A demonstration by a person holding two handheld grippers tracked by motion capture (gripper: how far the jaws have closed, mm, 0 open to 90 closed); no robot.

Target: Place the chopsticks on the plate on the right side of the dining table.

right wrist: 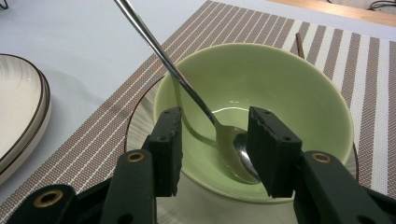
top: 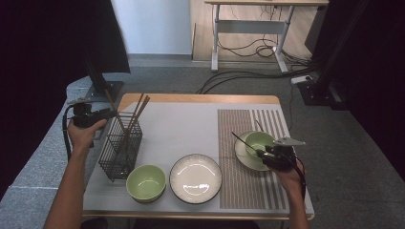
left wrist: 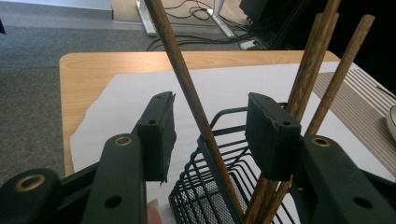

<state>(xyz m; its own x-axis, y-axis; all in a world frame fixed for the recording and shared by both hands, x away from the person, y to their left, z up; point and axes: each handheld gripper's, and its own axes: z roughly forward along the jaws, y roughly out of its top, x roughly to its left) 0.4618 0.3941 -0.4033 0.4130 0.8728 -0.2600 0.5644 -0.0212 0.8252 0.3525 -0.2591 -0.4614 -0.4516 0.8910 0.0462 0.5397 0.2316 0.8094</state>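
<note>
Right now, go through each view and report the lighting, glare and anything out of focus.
High view: dim and dark at both sides, with ceiling light glaring off the white plate. Left gripper view: the near fingers look soft while the wooden chopstick is fairly sharp. Right gripper view: evenly lit, bright reflections on the spoon and inside the green bowl.

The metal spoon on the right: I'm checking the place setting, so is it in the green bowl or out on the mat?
In: the metal spoon rests in the green ceramic bowl, handle over the rim.
</note>
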